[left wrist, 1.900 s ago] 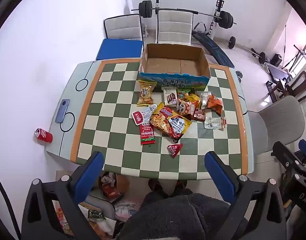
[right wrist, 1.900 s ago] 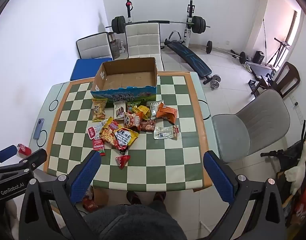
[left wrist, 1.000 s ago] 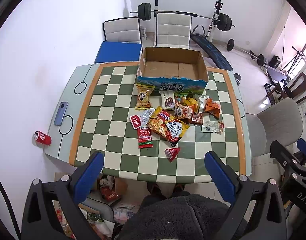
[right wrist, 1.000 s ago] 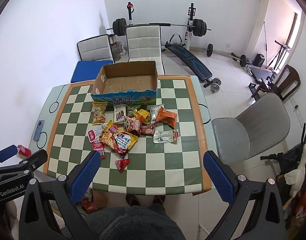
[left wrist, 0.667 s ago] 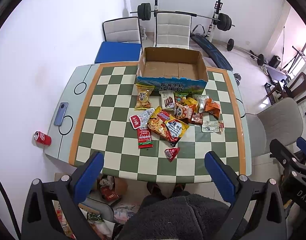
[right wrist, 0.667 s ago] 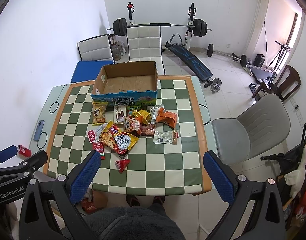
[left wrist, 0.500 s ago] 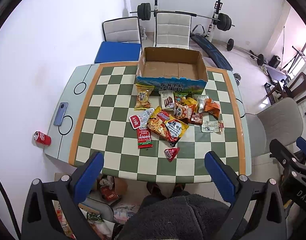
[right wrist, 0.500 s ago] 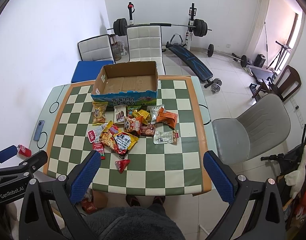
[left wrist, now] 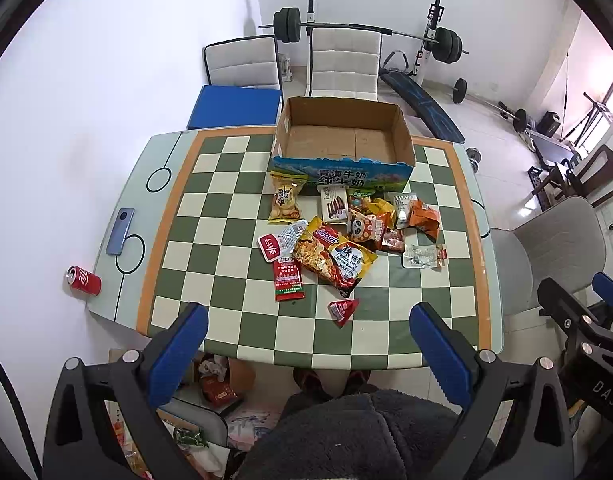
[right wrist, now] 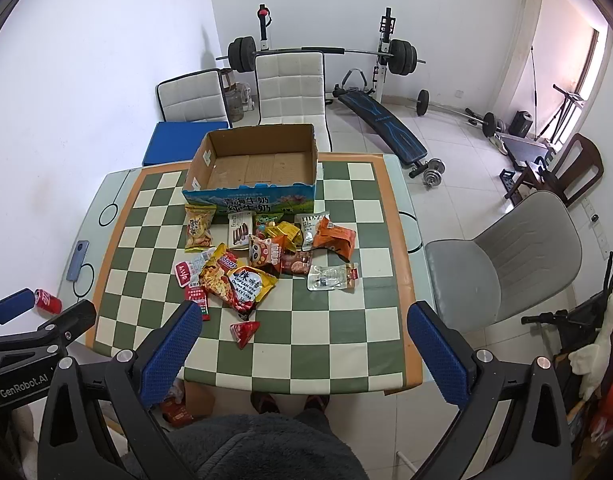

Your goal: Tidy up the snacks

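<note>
Snacks (left wrist: 338, 236) heaped before empty box (left wrist: 342, 136), ready for sorting.
Both grippers' fingers (left wrist: 180, 354) (right wrist: 438, 354) spread wide, holding nothing, poised high over counter (left wrist: 226, 216).

Both wrist views look steeply down from high above the near edge of the checkered surface (left wrist: 234, 240), well back from it, facing the far wall between wide-spread jaws. The left view sits further left, the right further right. Both share the cardboard box (left wrist: 342, 136) (right wrist: 258, 160) and snack pile (left wrist: 346, 236) (right wrist: 266, 256) ahead of the jaws.
</note>
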The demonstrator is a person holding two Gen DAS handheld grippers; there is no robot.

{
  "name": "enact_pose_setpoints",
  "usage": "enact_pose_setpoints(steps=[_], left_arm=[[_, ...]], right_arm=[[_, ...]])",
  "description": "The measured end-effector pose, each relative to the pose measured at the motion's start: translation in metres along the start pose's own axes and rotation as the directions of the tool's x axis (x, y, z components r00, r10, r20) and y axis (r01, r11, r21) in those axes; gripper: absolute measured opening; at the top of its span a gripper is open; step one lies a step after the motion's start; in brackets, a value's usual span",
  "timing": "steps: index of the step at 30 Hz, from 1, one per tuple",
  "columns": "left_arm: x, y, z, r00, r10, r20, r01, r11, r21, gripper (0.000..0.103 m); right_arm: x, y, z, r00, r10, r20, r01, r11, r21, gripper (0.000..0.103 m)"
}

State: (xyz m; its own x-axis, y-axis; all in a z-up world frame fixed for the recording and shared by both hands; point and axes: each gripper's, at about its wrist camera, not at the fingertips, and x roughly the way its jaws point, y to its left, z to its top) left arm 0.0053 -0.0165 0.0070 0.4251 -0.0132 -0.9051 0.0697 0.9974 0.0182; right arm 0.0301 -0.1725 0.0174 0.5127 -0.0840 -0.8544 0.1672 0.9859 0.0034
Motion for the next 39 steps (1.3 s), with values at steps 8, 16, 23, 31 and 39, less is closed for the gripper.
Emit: enact_pose_setpoints(steps=[8,16,23,31,39], left_arm=[[0.000,0.000,0.000,1.000,0.000,0.000,0.000,1.000,-0.001,0.103],[0.000,0.001,0.000,1.000,-0.002,0.000,0.002,1.000,0.001,0.103],[0.000,0.001,0.001,1.000,-0.002,0.000,0.002,1.000,-0.002,0.103],[0.000,0.002,-0.001,1.000,-0.004,0.001,0.004,1.000,0.000,0.103],[0.000,0.002,-0.001,1.000,-0.003,0.002,0.003,1.000,-0.002,0.103]], right_arm=[[0.000,0.001,0.001,1.000,0.000,0.000,0.000,1.000,0.001,0.103],[0.000,0.000,-0.002,1.000,-0.001,0.000,0.001,1.000,0.001,0.103],[-0.002,0.002,0.010,1.000,0.001,0.001,-0.001,1.000,0.000,0.103],[-0.002,0.003,0.013,1.000,0.003,0.001,-0.003,1.000,0.000,0.103],[-0.002,0.002,0.011,1.000,0.003,0.001,-0.003,1.000,0.002,0.103]])
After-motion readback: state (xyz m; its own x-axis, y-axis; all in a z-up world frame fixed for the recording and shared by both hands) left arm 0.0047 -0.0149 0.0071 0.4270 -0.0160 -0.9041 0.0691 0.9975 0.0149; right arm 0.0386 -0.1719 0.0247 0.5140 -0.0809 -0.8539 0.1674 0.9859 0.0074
